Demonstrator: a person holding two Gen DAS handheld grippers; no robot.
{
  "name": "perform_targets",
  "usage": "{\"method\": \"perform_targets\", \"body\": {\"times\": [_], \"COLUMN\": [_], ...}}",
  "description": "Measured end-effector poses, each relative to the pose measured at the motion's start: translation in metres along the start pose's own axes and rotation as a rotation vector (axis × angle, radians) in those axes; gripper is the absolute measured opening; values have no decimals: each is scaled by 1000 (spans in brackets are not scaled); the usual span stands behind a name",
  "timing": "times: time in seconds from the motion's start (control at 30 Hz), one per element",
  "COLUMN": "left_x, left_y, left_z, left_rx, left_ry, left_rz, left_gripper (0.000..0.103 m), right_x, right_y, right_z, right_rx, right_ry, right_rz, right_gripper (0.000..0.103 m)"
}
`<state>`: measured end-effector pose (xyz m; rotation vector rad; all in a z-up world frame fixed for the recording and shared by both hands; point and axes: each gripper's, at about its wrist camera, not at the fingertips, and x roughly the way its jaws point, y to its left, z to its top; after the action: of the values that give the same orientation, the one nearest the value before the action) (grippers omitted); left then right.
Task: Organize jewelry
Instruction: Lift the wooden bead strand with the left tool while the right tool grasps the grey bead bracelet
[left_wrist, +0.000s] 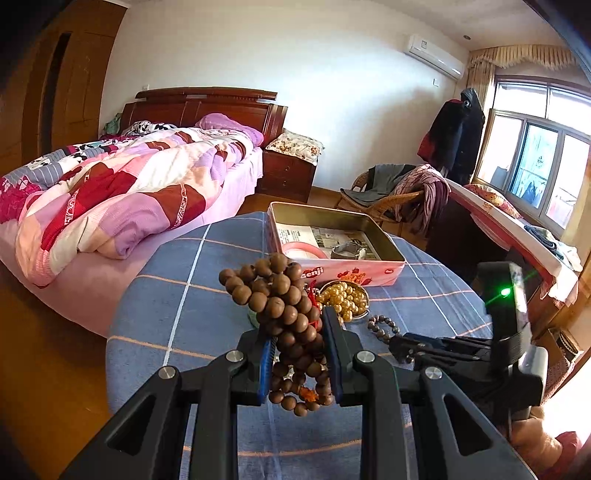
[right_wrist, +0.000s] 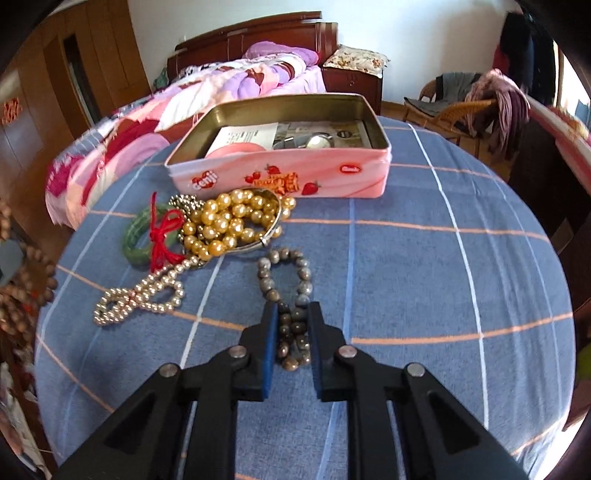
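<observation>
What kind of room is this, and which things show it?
Most likely a home bedroom. An unmade bed with a wooden headboard stands behind the table, a nightstand sits beside it, and clothes lie over a wicker chair.

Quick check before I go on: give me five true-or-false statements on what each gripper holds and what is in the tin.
1. The left gripper is shut on the brown wooden bead strand. True.
2. The right gripper holds the gold pearl necklace. False: its jaws close on the grey stone bead bracelet.
3. The pink tin is open. True.
4. The green bangle lies in the tin. False: it lies on the blue checked cloth, left of the pearls.
5. The tin is empty. False: it holds a pink bangle and a printed sheet.
</observation>
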<state>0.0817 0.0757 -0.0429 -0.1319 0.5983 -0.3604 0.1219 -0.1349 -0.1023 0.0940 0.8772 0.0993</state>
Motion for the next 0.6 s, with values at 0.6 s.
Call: {"method": "perform_targets", "body": {"times": [0.6], "left_x": [17], "left_y": [-11], "left_z": [-5], "left_rx": [9], "left_ry": [40], "left_rz": [-24], "left_gripper": [25], "right_x": [-37], "right_y": [-9], "right_z": [13], "right_rx": [23], "right_ry": [-131], "right_rz": [52], "right_gripper": [20]}}
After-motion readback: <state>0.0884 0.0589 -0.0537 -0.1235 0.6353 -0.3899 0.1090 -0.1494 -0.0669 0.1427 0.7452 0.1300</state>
